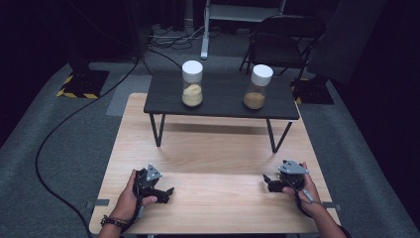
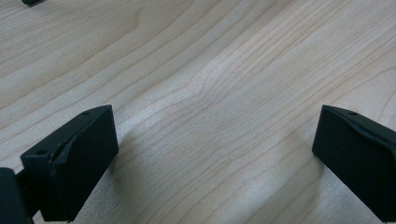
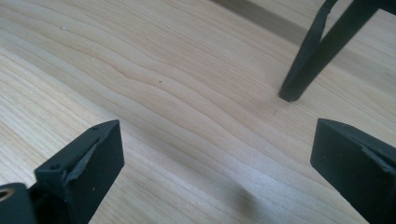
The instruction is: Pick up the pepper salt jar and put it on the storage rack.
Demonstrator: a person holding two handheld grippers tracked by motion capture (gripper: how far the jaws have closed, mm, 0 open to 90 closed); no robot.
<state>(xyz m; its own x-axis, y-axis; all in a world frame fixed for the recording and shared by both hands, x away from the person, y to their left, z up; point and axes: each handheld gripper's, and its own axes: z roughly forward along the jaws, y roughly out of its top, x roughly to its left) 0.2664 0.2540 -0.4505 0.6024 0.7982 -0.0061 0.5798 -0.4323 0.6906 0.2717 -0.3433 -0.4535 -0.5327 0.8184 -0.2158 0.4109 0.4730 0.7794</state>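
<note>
Two clear jars with white lids stand on a small black raised shelf [image 1: 223, 106] at the far side of the wooden table [image 1: 213, 148]. The left jar [image 1: 192, 83] holds pale yellow powder, the right jar [image 1: 258, 87] a browner powder. My left gripper [image 1: 166, 194] rests on the table near its front left, held by a hand, jaws wide apart with bare wood between them [image 2: 215, 158]. My right gripper [image 1: 268, 181] rests near the front right, also open over bare wood [image 3: 215, 172].
The shelf stands on thin black legs [image 3: 322, 51], one close ahead of my right gripper. A black folding chair [image 1: 285, 42] and cables [image 1: 64, 129] lie on the grey floor beyond the table.
</note>
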